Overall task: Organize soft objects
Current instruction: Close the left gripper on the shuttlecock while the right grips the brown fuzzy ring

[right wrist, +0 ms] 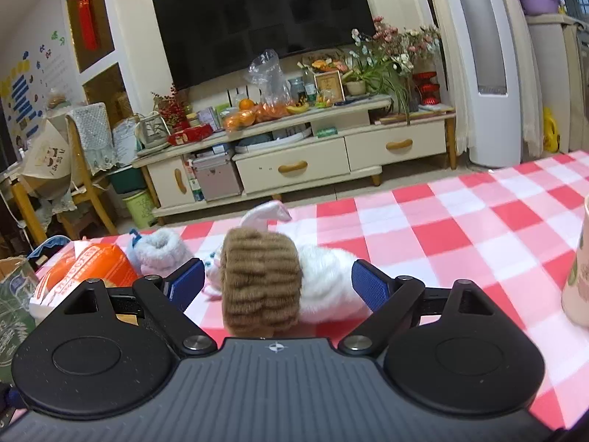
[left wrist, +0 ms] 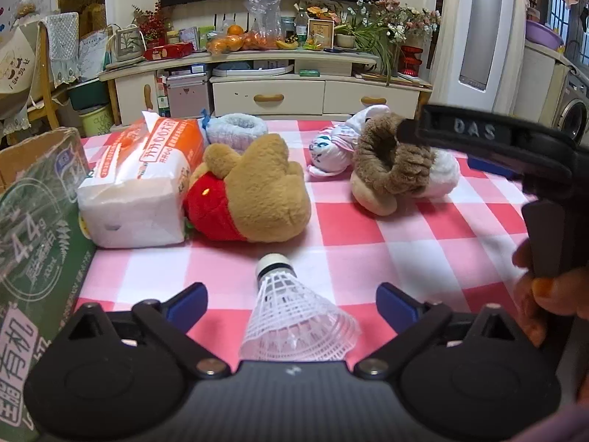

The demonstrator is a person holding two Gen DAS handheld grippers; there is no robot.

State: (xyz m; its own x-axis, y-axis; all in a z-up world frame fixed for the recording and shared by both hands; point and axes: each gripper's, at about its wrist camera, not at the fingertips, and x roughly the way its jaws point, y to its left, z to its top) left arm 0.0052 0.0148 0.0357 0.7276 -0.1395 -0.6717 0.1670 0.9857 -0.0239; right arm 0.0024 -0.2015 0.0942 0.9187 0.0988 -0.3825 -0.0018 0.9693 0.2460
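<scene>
Red-and-white checked cloth (left wrist: 368, 228) covers the worktop in both views. In the left wrist view the left tool (left wrist: 291, 302) sits at the bottom centre with its blue pads spread wide, and a white plastic shuttlecock (left wrist: 294, 316) lies on the cloth between them, cork end pointing away; neither pad touches it. Beyond it, at centre left, a tan bear (left wrist: 254, 191) in a red shirt lies against a pack of tissues (left wrist: 143, 180) with an orange top, and a green printed carton (left wrist: 33, 243) stands at the left edge. A pale blue fluffy sock (left wrist: 235, 129) lies behind the bear. At centre right a brown and white plush toy (left wrist: 397, 162) lies beside a small white printed cloth doll (left wrist: 331, 147). The right tool (left wrist: 478, 136) comes in from the right edge of that frame, a hand (left wrist: 552, 294) on its grip, its tip over the brown plush. In the right wrist view the right tool (right wrist: 278, 283) is at the bottom centre, jaws wide apart, with the brown and white plush toy (right wrist: 265, 280) between the pads and not pinched. The tissue pack (right wrist: 84, 265) and sock (right wrist: 162, 246) show at lower left, and a pale cup (right wrist: 578, 276) stands at the right edge.
</scene>
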